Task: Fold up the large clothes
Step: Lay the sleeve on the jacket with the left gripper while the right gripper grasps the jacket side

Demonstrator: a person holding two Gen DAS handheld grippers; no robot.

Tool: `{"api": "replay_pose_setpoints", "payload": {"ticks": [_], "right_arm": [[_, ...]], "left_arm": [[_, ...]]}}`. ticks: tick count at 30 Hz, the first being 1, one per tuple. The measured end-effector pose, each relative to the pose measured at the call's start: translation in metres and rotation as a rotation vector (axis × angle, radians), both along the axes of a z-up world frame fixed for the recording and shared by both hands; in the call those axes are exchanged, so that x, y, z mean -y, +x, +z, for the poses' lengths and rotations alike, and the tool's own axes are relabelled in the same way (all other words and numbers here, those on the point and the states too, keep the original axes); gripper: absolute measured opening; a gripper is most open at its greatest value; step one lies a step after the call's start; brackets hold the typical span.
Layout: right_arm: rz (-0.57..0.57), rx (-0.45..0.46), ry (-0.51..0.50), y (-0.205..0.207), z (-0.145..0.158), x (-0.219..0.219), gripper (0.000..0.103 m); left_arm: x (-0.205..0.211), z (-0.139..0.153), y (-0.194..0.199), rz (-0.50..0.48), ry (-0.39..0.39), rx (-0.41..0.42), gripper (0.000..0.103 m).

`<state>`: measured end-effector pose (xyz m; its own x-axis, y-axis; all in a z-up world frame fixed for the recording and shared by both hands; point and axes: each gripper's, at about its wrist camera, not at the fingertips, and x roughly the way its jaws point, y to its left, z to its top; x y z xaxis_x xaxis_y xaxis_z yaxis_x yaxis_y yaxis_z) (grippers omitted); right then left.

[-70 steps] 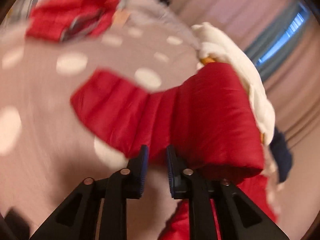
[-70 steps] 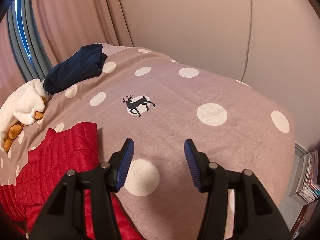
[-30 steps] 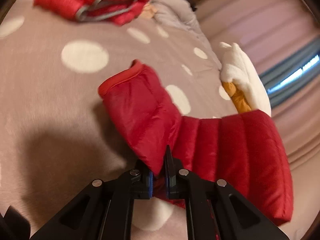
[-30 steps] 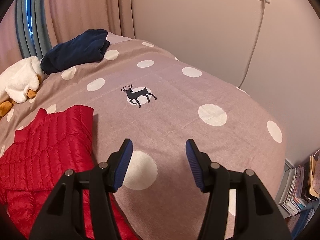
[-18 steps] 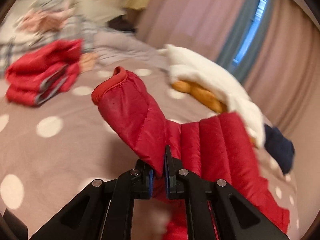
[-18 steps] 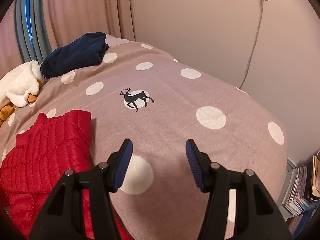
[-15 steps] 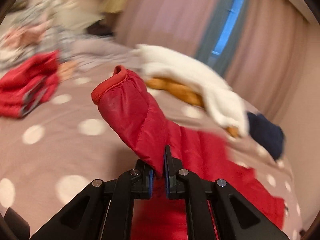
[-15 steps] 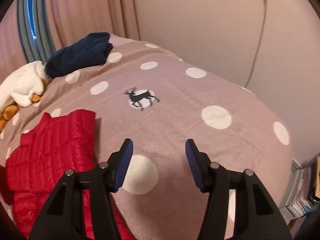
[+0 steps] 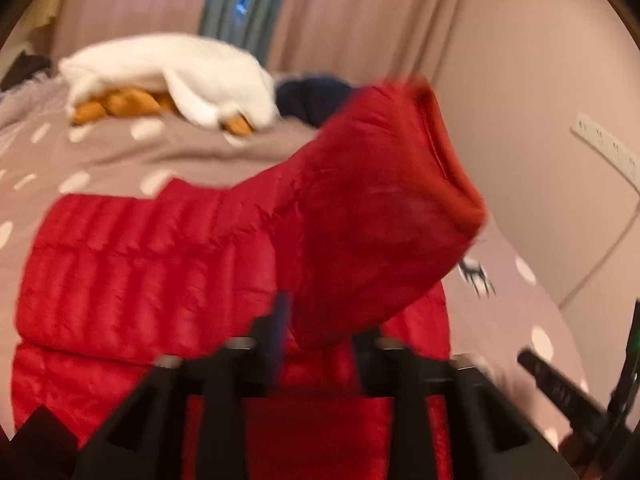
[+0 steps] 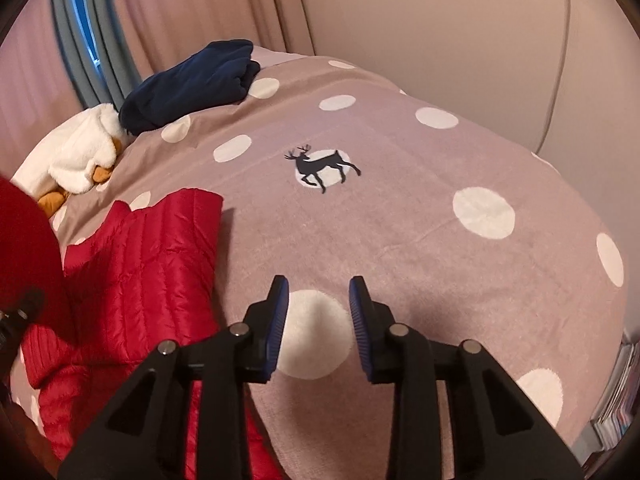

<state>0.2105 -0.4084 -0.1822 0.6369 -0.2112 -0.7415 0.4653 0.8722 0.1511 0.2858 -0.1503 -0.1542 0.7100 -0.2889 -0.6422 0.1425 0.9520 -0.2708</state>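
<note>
A red quilted puffer jacket (image 9: 132, 268) lies spread on the bed; it also shows at the left of the right wrist view (image 10: 152, 264). Its sleeve (image 9: 384, 216) hangs in the air over the jacket body, cuff up and to the right. My left gripper (image 9: 320, 328) is open, with the sleeve's lower edge between the spread fingers; the view is blurred. My right gripper (image 10: 319, 312) is open and empty, over the blanket just right of the jacket's edge.
The bed carries a mauve polka-dot blanket (image 10: 440, 248) with a deer print (image 10: 320, 166). A white and orange plush toy (image 9: 172, 76) and a folded navy garment (image 10: 192, 84) lie near the curtains. A wall with a cable is at right.
My left gripper swung the sleeve rightward over the jacket body and its jaws have opened from shut. My right gripper's fingers have come closer together but stay open.
</note>
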Motion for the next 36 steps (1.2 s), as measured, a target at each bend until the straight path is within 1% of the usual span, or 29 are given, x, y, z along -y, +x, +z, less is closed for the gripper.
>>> {"api": "replay_pose_setpoints", "payload": {"ticks": [1, 2, 3, 4, 5, 7, 8, 9, 10, 11, 13, 14, 16, 18, 21, 22, 23, 24, 25, 27, 28, 29, 30, 31, 33, 36], "right_arm": [[0.000, -0.002, 0.001, -0.001, 0.000, 0.002, 0.035], [0.002, -0.001, 0.004, -0.001, -0.001, 0.003, 0.037], [0.002, -0.001, 0.007, -0.002, -0.001, 0.003, 0.039], [0.003, -0.002, 0.014, -0.002, -0.001, 0.004, 0.042], [0.006, -0.003, 0.022, -0.001, -0.002, 0.003, 0.047], [0.023, 0.002, 0.047, 0.001, -0.002, 0.000, 0.050], [0.038, 0.007, 0.063, 0.002, -0.002, -0.003, 0.052], [0.049, 0.011, 0.074, 0.003, -0.002, -0.006, 0.054], [0.068, 0.019, 0.087, 0.005, -0.001, -0.011, 0.058], [0.085, 0.026, 0.098, 0.007, 0.000, -0.015, 0.065], [0.139, 0.050, 0.120, 0.017, 0.001, -0.030, 0.073], [0.161, 0.054, 0.124, 0.021, 0.001, -0.036, 0.074], [0.238, 0.056, 0.129, 0.037, 0.001, -0.054, 0.073], [0.288, 0.088, 0.155, 0.050, 0.002, -0.068, 0.074], [0.347, 0.157, 0.302, 0.077, -0.004, -0.085, 0.073], [0.367, 0.164, 0.338, 0.087, -0.010, -0.091, 0.073], [0.377, 0.123, 0.338, 0.101, -0.021, -0.099, 0.073], [0.368, 0.054, 0.293, 0.112, -0.033, -0.107, 0.071], [0.364, 0.020, 0.258, 0.118, -0.041, -0.112, 0.071], [0.372, 0.013, 0.204, 0.126, -0.053, -0.120, 0.068], [0.371, 0.021, 0.177, 0.127, -0.054, -0.124, 0.057], [0.369, 0.029, 0.163, 0.127, -0.053, -0.126, 0.032], [0.370, 0.043, 0.164, 0.128, -0.051, -0.127, 0.021], [0.365, 0.056, 0.177, 0.128, -0.050, -0.127, 0.016], [0.342, 0.060, 0.171, 0.127, -0.048, -0.127, 0.013], [0.301, 0.055, 0.137, 0.122, -0.044, -0.123, 0.012]], "left_arm": [[-0.003, -0.002, 0.000, 0.009, -0.020, -0.014, 0.069], [-0.010, -0.003, -0.003, 0.030, -0.045, -0.017, 0.071], [-0.021, -0.001, -0.007, 0.073, -0.073, -0.017, 0.071], [-0.028, 0.001, -0.011, 0.098, -0.086, -0.016, 0.071], [-0.038, 0.005, -0.017, 0.106, -0.098, -0.009, 0.071], [-0.050, 0.011, -0.027, 0.089, -0.106, 0.018, 0.072], [-0.058, 0.012, -0.032, 0.098, -0.105, 0.032, 0.072], [-0.064, 0.014, -0.037, 0.129, -0.088, 0.041, 0.072], [-0.062, 0.013, -0.043, 0.163, -0.057, 0.046, 0.072], [-0.072, 0.011, -0.045, 0.195, -0.017, 0.048, 0.072], [-0.087, 0.005, -0.045, 0.237, 0.027, 0.031, 0.072], [-0.098, 0.001, -0.046, 0.257, 0.032, 0.020, 0.072], [-0.124, -0.008, -0.053, 0.299, 0.015, 0.000, 0.072], [-0.144, -0.017, -0.056, 0.351, 0.010, -0.024, 0.072], [-0.169, -0.029, -0.057, 0.398, 0.023, -0.053, 0.072], [-0.178, -0.033, -0.058, 0.415, 0.031, -0.060, 0.072], [-0.182, -0.037, -0.057, 0.437, 0.045, -0.068, 0.072], [-0.186, -0.042, -0.053, 0.457, 0.064, -0.084, 0.072], [-0.189, -0.046, -0.050, 0.465, 0.080, -0.102, 0.072], [-0.197, -0.053, -0.047, 0.470, 0.084, -0.129, 0.072], [-0.200, -0.055, -0.046, 0.476, 0.076, -0.139, 0.072], [-0.202, -0.058, -0.045, 0.484, 0.066, -0.147, 0.072], [-0.203, -0.058, -0.045, 0.487, 0.063, -0.151, 0.072], [-0.204, -0.059, -0.045, 0.490, 0.062, -0.155, 0.072], [-0.206, -0.060, -0.046, 0.498, 0.065, -0.157, 0.072], [-0.206, -0.063, -0.045, 0.494, 0.076, -0.152, 0.072]]}}
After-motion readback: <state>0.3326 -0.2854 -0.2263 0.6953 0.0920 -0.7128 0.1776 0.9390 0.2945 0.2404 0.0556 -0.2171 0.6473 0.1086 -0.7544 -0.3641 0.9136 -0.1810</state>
